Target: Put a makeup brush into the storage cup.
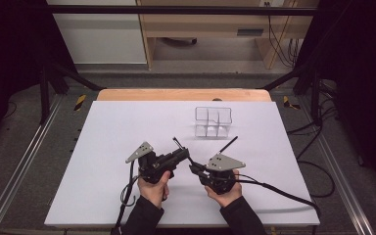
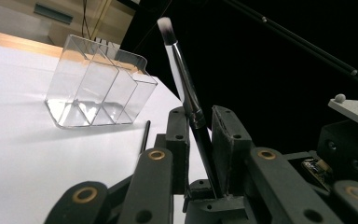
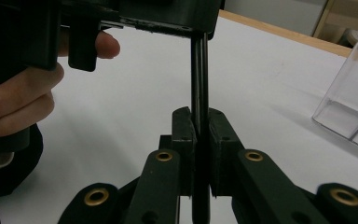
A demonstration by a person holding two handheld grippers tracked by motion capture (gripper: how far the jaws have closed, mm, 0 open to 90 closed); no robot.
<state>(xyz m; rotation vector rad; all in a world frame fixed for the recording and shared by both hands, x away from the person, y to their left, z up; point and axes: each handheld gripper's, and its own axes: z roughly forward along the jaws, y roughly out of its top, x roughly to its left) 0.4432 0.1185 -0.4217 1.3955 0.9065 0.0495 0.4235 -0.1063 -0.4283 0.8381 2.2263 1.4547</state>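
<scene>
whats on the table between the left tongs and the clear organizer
A thin black stick lies there; the rest is bare white table, seen in the left gripper view before the clear organizer.

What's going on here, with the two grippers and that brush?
A person holds a gripper in each hand over the white table. The right gripper is shut on the black handle of a slim makeup brush. The left gripper has the same brush between its jaws, which look nearly shut on it. A second thin black stick lies near the clear plastic divided organizer, which looks empty.
</scene>
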